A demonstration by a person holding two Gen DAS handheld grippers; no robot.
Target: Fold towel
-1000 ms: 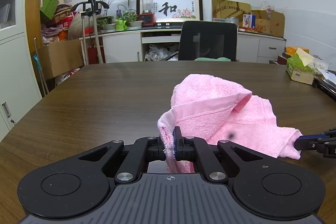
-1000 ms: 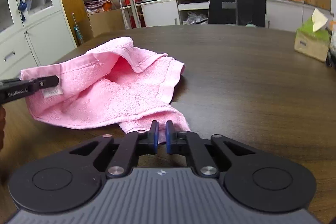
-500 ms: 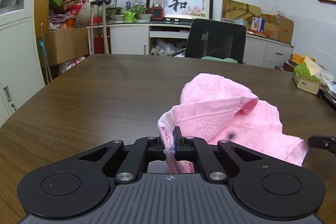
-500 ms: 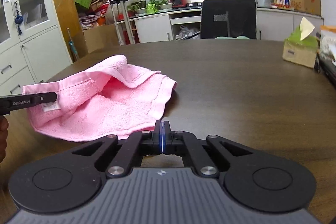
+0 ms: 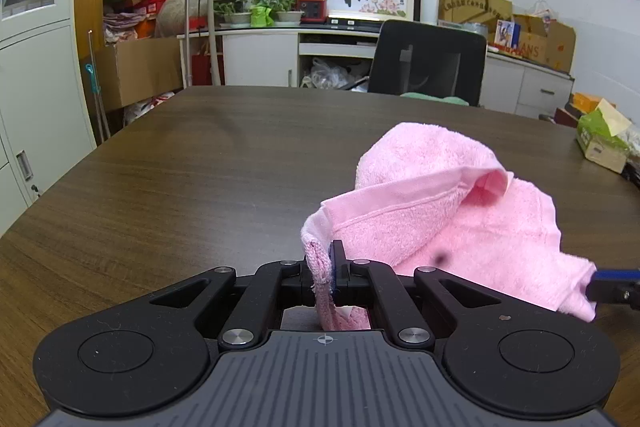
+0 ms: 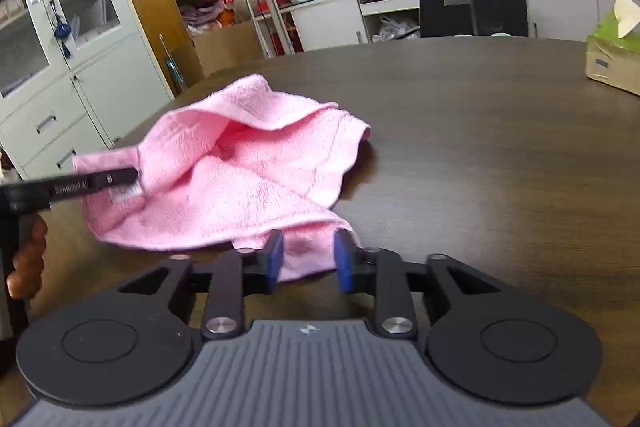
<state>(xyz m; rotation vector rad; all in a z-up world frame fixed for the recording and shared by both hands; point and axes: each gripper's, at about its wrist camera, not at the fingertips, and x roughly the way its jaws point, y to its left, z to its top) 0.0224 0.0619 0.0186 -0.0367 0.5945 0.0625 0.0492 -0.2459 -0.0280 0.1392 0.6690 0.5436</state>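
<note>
The left gripper (image 5: 325,271) has its fingers clenched on a hemmed corner of the pink towel (image 5: 452,227), while the right gripper (image 6: 308,259) stands spread wide, a loose corner lying between its fingers, ungripped. The towel looks light, soft and floppy — it will likely sag from any single hold, so the hemmed corners seem the best places to pinch. Thick terry, rumpled, it lies heaped on the dark wooden tabletop (image 6: 500,155).

towel (image 5: 448,211): pink fluffy terry cloth, smooth hem | counter (image 5: 192,179): dark wood grain, faint sheen | left hand-held gripper (image 5: 325,269): matt black plastic, shiny metal pivots | tissue box (image 6: 612,61), right edge: cardboard
</note>
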